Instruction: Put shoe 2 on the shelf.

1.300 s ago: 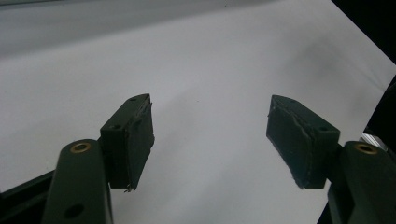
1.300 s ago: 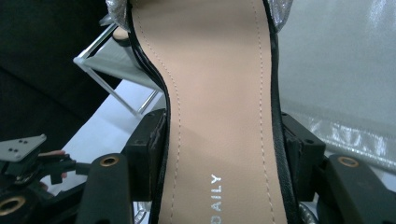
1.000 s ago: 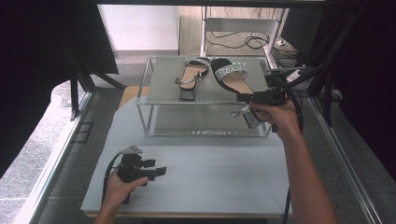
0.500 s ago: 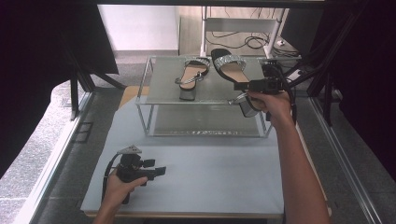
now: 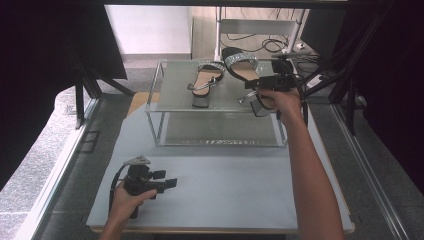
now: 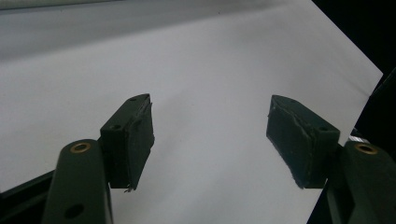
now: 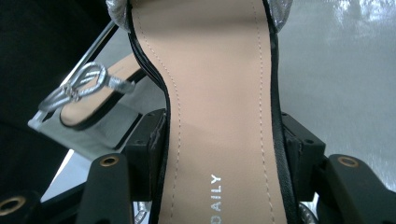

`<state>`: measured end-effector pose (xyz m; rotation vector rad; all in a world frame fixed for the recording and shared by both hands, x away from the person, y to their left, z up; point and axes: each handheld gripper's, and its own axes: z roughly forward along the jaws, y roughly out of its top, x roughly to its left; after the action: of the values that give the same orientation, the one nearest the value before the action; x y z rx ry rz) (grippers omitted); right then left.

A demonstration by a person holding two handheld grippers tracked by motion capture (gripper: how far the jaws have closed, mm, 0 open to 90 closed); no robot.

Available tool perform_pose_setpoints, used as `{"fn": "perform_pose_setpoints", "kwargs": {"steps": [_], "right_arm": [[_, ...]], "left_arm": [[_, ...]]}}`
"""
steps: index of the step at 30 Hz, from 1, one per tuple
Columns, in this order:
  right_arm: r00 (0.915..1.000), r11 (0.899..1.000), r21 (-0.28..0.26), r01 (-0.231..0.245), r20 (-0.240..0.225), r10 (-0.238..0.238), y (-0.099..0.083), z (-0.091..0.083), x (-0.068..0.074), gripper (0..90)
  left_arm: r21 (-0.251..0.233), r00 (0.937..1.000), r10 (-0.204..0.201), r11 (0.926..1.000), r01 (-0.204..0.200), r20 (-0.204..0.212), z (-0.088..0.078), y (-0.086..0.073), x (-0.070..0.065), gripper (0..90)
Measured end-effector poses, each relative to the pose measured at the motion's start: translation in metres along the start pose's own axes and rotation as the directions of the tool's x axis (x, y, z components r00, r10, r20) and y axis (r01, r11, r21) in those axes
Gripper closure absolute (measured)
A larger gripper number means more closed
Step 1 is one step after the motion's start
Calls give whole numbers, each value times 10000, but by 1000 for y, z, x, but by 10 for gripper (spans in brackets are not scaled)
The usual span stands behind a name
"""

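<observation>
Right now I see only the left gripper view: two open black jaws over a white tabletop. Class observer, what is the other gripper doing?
Observer: The right gripper is shut on a black heeled sandal with a tan insole and a silver glitter strap; its jaws clamp the sole's two sides.
Operator: Where is it being held?
Observer: Above the right end of the glass-topped metal shelf, at the far side of the table.
Operator: Is anything lying on that shelf?
Observer: Yes, the matching sandal lies on the top level, to the left of the held one.
</observation>
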<state>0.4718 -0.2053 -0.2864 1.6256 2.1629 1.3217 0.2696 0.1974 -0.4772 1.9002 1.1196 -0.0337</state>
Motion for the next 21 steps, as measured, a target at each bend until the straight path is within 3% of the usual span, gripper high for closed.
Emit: {"fn": "perform_pose_setpoints", "kwargs": {"steps": [10, 17, 21], "right_arm": [[9991, 9995, 103, -314, 303, 310, 18, 24, -1, 420], [9930, 9971, 455, -615, 1036, 566, 23, 44, -9, 420], [9790, 9928, 843, -851, 1925, 676, 27, 55, -9, 415]], "left_arm": [[-152, 9998, -29, 9999, 32, 199, -3, 0, 0, 324], [-203, 9996, -25, 9998, 30, 266, -4, 0, 1, 324], [-146, 9996, -28, 9999, 32, 264, -2, 0, 0, 324]]}}
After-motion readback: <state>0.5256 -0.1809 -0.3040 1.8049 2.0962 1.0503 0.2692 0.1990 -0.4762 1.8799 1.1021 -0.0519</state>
